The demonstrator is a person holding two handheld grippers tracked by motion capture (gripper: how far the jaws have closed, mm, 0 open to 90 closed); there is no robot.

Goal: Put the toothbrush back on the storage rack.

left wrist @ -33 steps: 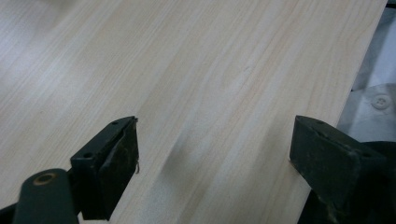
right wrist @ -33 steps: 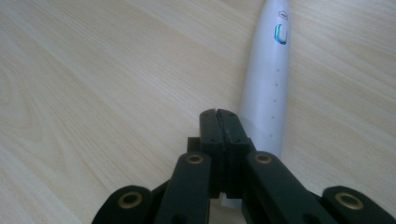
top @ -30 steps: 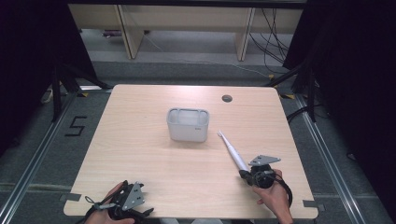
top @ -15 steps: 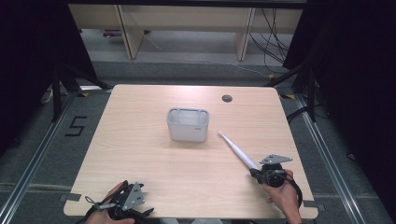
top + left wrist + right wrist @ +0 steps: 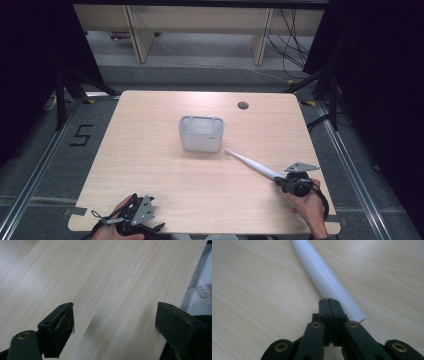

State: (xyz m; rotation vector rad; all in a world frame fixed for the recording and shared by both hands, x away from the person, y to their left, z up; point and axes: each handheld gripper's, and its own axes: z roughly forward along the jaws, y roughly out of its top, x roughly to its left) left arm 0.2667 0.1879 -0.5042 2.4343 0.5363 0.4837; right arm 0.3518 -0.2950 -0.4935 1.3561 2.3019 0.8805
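Observation:
A white electric toothbrush [image 5: 250, 164] lies flat on the wooden table [image 5: 150, 170], its head pointing at a white bin [image 5: 201, 133]. My right gripper [image 5: 279, 182] sits at the handle's near end, held by a hand at the table's near right. In the right gripper view its jaws are pressed together [image 5: 329, 301] with nothing between them, and the toothbrush handle [image 5: 324, 277] runs past their right side, touching or nearly touching. My left gripper [image 5: 145, 222] rests at the near left edge. In the left gripper view it stands open [image 5: 115, 320] over bare wood.
The bin stands near the table's middle, with a small round cable hole [image 5: 243, 105] behind it to the right. The table's near edge and the floor lie close beside the left gripper. Shelving and cables stand beyond the far edge.
My right gripper has slid to the right along the near side. The toothbrush has shifted with it and turned slightly. The left gripper has stayed put.

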